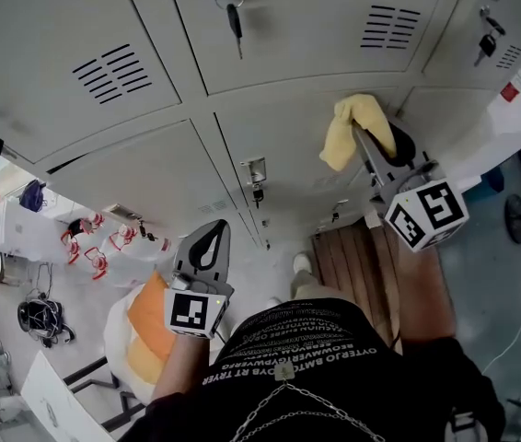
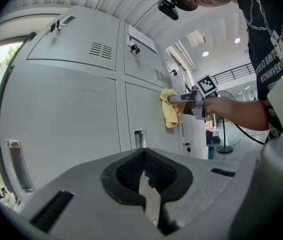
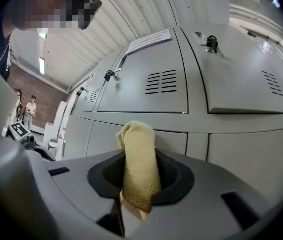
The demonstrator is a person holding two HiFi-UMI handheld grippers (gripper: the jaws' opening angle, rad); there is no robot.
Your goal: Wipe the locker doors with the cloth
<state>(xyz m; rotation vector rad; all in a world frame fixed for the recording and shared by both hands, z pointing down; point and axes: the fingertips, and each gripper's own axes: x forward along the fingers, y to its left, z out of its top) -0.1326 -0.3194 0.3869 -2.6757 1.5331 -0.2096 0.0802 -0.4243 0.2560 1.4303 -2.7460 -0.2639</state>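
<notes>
- My right gripper [image 1: 364, 138] is clamped on the yellow cloth [image 1: 345, 129]. In the right gripper view the cloth stands up between the jaws as a thick rolled wad, with a loose end hanging out below the pinch.
- The cloth is up at the grey locker doors [image 1: 141, 178], at the top of a lower door just under the seam with the upper row. From the left gripper view it looks pressed to the panel, though I can't swear to contact.
- My left gripper [image 1: 207, 247] hangs low by my body, well apart from the doors, its jaws closed together on nothing.
- Handling, as I judge it: the cloth is light and soft, and it will fold and bunch rather than hold a shape. Only the wad beyond the jaws does the wiping, so a pinch in the middle of the bundle suits it — a hold on a corner would let it flop and drag.
- It should slide easily on the smooth painted metal. The soft pile may catch on the latch [image 1: 256, 175], the vent slots [image 1: 113, 70] and the hanging key [image 1: 235, 21], so I'd steer round them.
- The jaw tips sit close behind the cloth, so I'd press gently to keep the gripper off the paint.
</notes>
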